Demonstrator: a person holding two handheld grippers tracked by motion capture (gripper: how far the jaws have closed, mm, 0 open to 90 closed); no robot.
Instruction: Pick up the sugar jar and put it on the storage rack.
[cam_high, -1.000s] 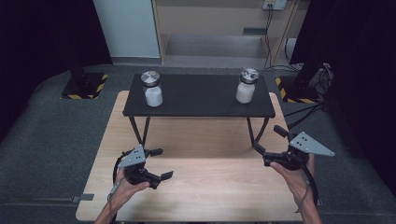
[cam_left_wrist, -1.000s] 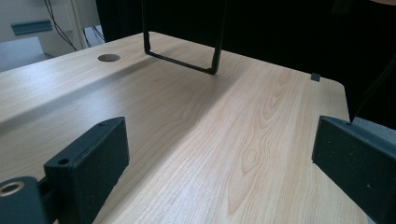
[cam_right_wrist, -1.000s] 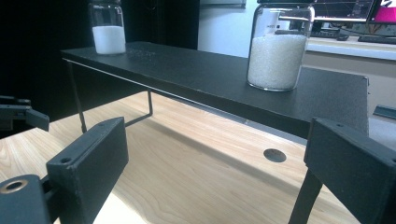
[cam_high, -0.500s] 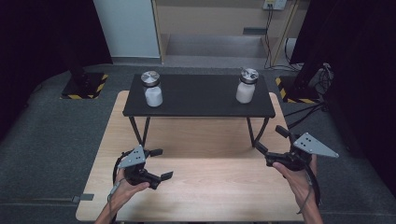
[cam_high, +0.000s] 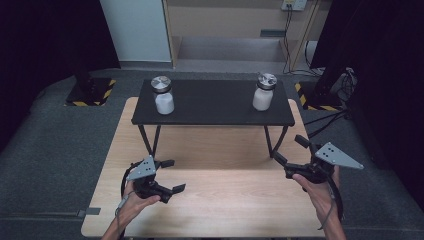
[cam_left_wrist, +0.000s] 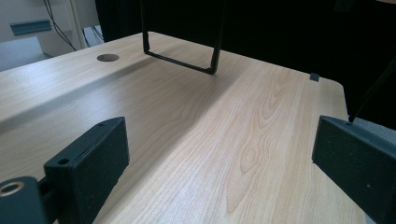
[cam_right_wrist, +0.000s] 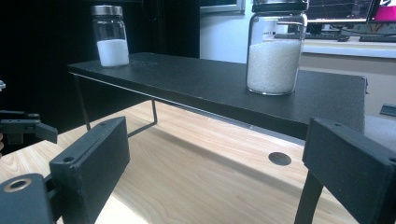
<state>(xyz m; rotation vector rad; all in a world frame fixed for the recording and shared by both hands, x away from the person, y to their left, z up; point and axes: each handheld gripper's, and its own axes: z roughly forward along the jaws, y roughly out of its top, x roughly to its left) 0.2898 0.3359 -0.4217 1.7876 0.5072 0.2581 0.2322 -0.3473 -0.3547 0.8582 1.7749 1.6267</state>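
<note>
Two glass jars with metal lids stand on a black raised shelf (cam_high: 215, 115) above the wooden table (cam_high: 225, 205). The left jar (cam_high: 163, 95) (cam_right_wrist: 110, 36) holds white powder low down. The right jar (cam_high: 263, 92) (cam_right_wrist: 275, 49) is fuller with white grains. My left gripper (cam_high: 172, 176) (cam_left_wrist: 219, 154) hovers open over the table's front left, nothing between its jaws. My right gripper (cam_high: 290, 150) (cam_right_wrist: 215, 158) is held open at the front right, pointing toward the shelf with empty jaws.
The shelf rests on thin black wire legs (cam_high: 149, 141) (cam_left_wrist: 180, 60). A round cable hole (cam_left_wrist: 108, 57) (cam_right_wrist: 279, 158) sits in the tabletop. Grey floor surrounds the table, with cables (cam_high: 325, 120) and a hazard-striped base (cam_high: 90, 92) beyond.
</note>
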